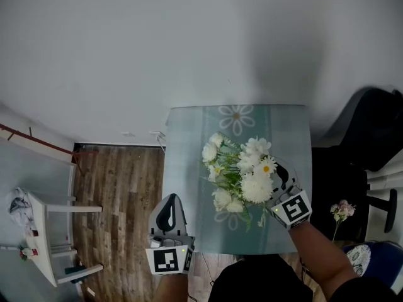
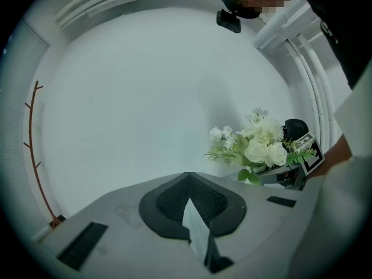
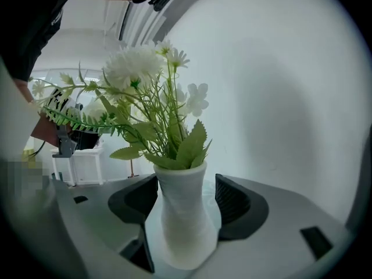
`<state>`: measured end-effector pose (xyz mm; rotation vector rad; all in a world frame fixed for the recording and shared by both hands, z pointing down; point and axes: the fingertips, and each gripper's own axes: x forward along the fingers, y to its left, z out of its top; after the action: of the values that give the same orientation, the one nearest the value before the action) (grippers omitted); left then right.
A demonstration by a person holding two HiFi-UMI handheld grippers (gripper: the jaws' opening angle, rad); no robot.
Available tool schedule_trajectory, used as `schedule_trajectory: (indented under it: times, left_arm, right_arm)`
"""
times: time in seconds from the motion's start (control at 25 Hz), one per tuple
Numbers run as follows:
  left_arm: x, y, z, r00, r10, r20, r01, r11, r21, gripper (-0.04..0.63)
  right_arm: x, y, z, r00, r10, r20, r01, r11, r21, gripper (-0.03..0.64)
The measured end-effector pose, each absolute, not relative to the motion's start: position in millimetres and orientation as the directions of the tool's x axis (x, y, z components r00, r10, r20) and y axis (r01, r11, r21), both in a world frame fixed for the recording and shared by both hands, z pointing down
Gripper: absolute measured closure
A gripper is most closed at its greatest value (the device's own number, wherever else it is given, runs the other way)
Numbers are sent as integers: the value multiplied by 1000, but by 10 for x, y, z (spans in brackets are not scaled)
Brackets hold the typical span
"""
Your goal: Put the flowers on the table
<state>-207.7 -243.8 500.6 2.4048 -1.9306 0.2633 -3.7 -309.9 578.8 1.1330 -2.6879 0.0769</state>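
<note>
Vase of flowers on table — right hand-held gripper spread around it, left hand-held gripper closed.

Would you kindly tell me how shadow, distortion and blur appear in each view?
Head view: a soft shadow on the wall above the table; the flowers are sharp. Left gripper view: strong fisheye bending, dark corners. Right gripper view: the same fisheye; the vase is close and slightly soft.

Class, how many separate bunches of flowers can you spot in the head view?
2. White bouquet in its vase on the table; a small pinkish sprig off the table's right side. Others may be hidden.
</note>
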Motion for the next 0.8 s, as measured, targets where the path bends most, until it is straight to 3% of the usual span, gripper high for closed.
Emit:
schedule_trajectory:
  times: [0.8]
  left_arm:
    - [-2004, -2031, 4734, 218, -967, 133, -967, -233, -108, 600]
  right_arm:
    - [356, -2793, 5452, -622, -759, 193, -767, 640, 48, 310]
